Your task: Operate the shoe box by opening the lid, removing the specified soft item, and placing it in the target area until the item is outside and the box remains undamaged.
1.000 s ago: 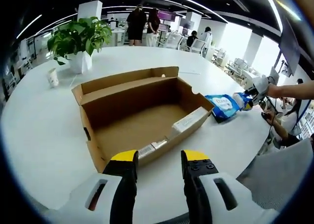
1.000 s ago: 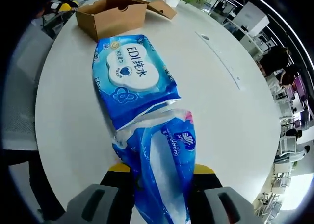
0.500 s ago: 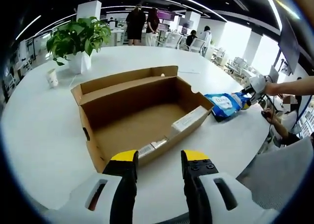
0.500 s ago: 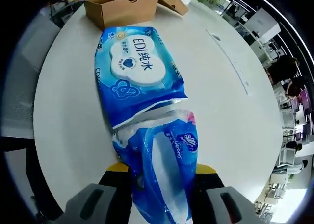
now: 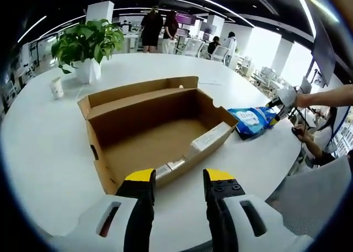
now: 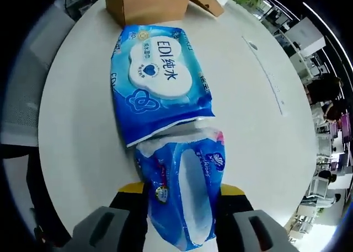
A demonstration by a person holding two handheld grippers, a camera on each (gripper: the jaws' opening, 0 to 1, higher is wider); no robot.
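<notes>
The soft item I am handling is a blue wet-wipe pack (image 6: 157, 78) with a white cloud-shaped flap printed "EDI" and some characters. It lies flat on the white table (image 6: 248, 114), and a second blue-and-white tissue pack (image 6: 185, 191) sits against its near end. That second pack is pinched between the jaws of my right gripper (image 6: 181, 194), which are closed onto its sides, the plastic bulging and crinkled between the yellow pads. Both packs are outside the shoe box (image 5: 151, 125) and just beside its right corner; from the left gripper view I see the wipe pack (image 5: 249, 121) resting on the table with my right gripper (image 5: 281, 100) at its far end.

The box is plain brown cardboard, lid folded back flat behind it, the inside bare except for white labels along the near wall. No tear or crush shows on it.

My left gripper (image 5: 177, 180) hovers at the near side of the box with its jaws a moderate gap apart, holding nothing.

Compared with half a second ago, the packs sit slightly nearer the box corner in the left gripper view, and in the right gripper view the wipe pack has slid up toward the box, whose end wall now sits closer to the top of the picture. The left gripper and box are unchanged.
</notes>
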